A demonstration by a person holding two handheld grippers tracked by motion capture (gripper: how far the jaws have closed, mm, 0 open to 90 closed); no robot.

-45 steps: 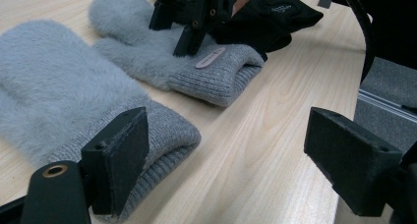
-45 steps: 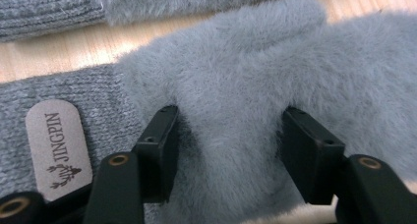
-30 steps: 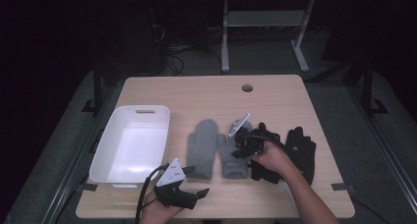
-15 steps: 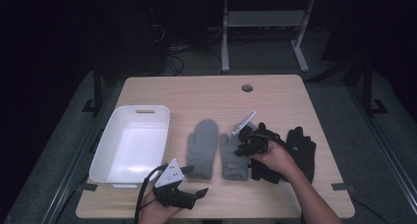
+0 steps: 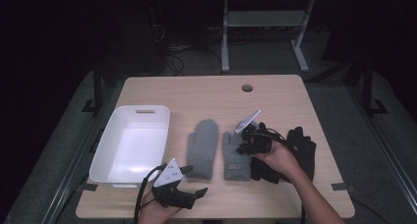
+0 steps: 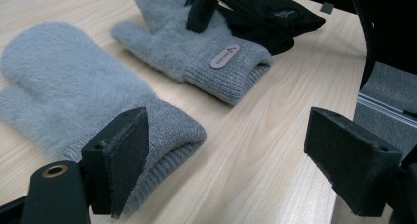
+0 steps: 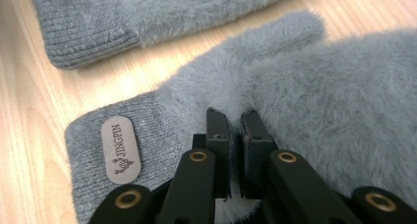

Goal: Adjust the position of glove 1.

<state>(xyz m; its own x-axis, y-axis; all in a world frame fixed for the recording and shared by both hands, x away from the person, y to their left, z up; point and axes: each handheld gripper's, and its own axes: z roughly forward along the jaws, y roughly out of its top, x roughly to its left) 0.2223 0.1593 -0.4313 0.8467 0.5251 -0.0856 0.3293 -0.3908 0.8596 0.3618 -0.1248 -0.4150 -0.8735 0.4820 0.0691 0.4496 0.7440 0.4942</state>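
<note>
- Grey labelled mitten lies flat near the middle of the wooden table, cuff toward the near edge, just right of a second grey mitten and apart from it by a strip of bare wood.
- On its ribbed cuff sits a small oval patch; in the right gripper view it reads "JINGPIN" under a tiny tree-like emblem. The same patch shows in the left gripper view, its writing too small to read there.
- Right gripper comes down on the fluffy palm of the labelled mitten; its jaws have just been closing and now stand almost pressed together, pinching a tuft of the grey pile between the pads.
- Black gloves lie at the right of the labelled mitten, partly under the person's right hand; one bears a small pale mark in the left gripper view, not readable.
- Left gripper rests at the near edge of the table, left of centre, with its jaws spread wide and nothing between them; the cuff of the second mitten lies just beyond its left jaw.
- White tub stands at the left of the table, beside the second mitten.
</note>
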